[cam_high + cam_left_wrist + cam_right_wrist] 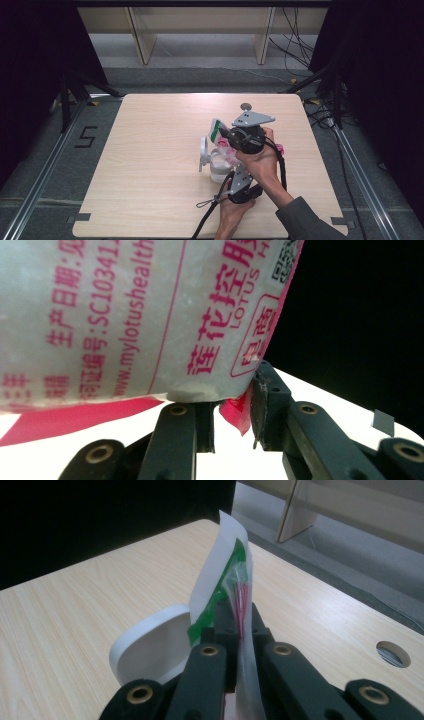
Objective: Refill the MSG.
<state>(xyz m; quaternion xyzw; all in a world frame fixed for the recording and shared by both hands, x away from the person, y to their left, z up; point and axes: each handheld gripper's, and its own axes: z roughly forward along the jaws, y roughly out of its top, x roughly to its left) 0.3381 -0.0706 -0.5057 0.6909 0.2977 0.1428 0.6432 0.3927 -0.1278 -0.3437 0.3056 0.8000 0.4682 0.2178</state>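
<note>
A soft plastic bag (pixel 125 315) printed with pink Chinese writing hangs over the middle of the table, pink and white in the high view (pixel 225 148). Its bottom corner sits between the jaws of my left gripper (pixel 232 400), which press on it from both sides. In the high view the left gripper (pixel 229 173) reaches in from below. My right gripper (pixel 235 615) is shut on the bag's green-and-white top edge (pixel 220 585) and holds it upright; in the high view this gripper (pixel 226 134) is above the bag, with the hands crossing.
A white tub (pixel 218 171) stands under the bag, its round lid (pixel 204 153) flipped up to the left; the lid (pixel 150 650) also shows beside the right jaws. A cable hole (pixel 245 106) lies near the table's far edge. Bare wood spreads left of the tub.
</note>
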